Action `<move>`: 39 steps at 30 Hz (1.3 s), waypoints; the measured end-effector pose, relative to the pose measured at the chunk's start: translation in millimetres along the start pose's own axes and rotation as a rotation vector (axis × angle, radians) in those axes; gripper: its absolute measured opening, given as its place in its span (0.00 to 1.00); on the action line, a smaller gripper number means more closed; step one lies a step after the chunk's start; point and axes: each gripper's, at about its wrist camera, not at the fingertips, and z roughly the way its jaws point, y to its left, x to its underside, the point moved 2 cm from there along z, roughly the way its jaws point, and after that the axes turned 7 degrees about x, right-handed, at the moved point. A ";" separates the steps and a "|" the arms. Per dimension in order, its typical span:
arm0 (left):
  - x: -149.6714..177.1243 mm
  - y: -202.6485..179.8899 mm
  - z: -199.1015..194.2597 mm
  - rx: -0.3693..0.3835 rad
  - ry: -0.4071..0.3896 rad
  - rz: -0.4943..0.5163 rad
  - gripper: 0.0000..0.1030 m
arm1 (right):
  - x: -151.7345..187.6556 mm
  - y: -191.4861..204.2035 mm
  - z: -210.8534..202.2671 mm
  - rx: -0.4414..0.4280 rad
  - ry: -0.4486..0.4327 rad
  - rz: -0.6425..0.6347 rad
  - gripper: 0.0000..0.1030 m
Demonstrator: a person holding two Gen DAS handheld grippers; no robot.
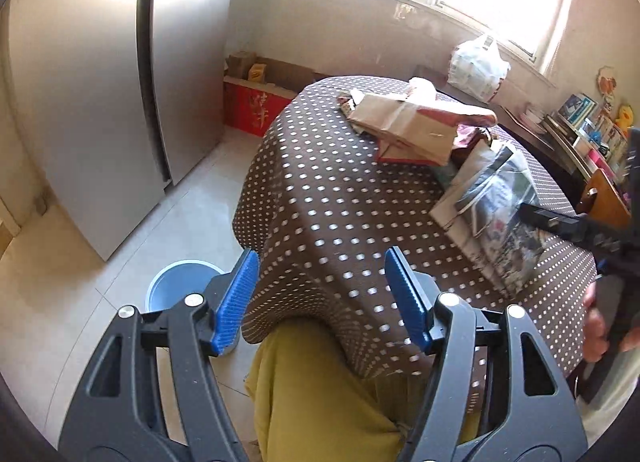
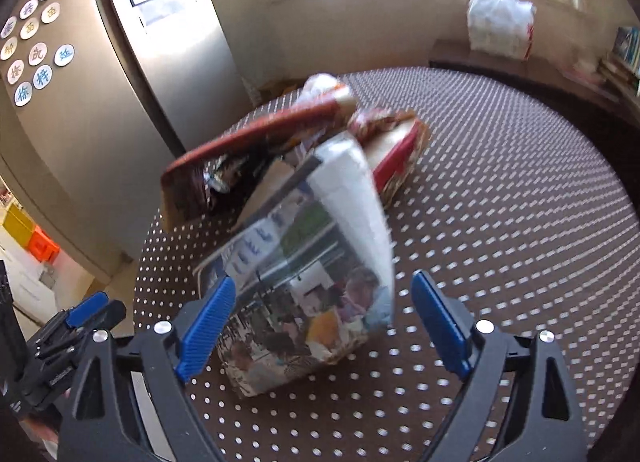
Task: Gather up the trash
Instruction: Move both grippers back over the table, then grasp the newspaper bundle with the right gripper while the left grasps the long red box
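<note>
Trash sits on your dotted table (image 1: 320,198): one blue bucket (image 1: 180,282) on the floor, your left gripper (image 1: 320,298) open and empty, one printed bag (image 2: 304,294) between your right gripper (image 2: 320,322), spread wide.

Left gripper (image 1: 320,298) near, jaws apart with nothing between them, above the table's (image 1: 320,198) dotted-cloth edge and a yellow-green trouser leg (image 1: 320,394). Blue bin (image 1: 176,286) on the floor at near left, fridge (image 1: 100,102) beyond it, red box (image 1: 248,106) far by the wall. Flattened paper bags (image 1: 404,118) and a printed bag (image 1: 496,214) on the table, right gripper (image 1: 560,222) at its right edge, white plastic bag (image 1: 478,66) far under the window.
</note>
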 end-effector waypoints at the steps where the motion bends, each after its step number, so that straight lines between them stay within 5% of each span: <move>1: -1.1 -3.7 -0.7 -0.003 -0.002 0.007 0.63 | 0.8 0.7 4.8 -0.007 0.012 0.007 0.85; 3: -1.1 -10.2 -5.7 0.012 -0.005 0.013 0.63 | 1.2 -0.1 11.8 -0.053 0.016 0.042 0.85; 7: -2.9 -20.2 -5.0 0.007 -0.007 0.031 0.63 | -2.1 -6.0 11.4 -0.137 -0.002 0.089 0.46; 12: -9.4 -37.2 -7.9 0.023 -0.014 0.051 0.65 | -6.3 -22.3 -14.2 -0.186 -0.090 0.159 0.32; 16: -22.6 -54.6 -6.4 0.036 -0.046 0.070 0.87 | -9.5 -38.9 -38.1 -0.158 -0.162 0.191 0.32; 23: -56.4 -90.5 19.8 0.020 -0.068 0.182 0.88 | -16.0 -78.1 -69.5 -0.049 -0.271 0.273 0.31; 31: -83.0 -110.0 73.1 -0.063 -0.030 0.360 0.88 | -16.6 -105.5 -76.7 0.000 -0.281 0.325 0.31; 32: -84.2 -109.9 75.5 -0.058 -0.030 0.379 0.85 | -19.7 -109.6 -75.2 0.000 -0.277 0.329 0.31; 34: -86.4 -109.8 81.9 -0.079 -0.022 0.403 0.40 | -21.5 -109.6 -74.5 -0.003 -0.271 0.333 0.31; 39: -85.3 -106.9 78.3 -0.140 -0.026 0.435 0.27 | -23.9 -107.6 -77.3 -0.012 -0.280 0.330 0.31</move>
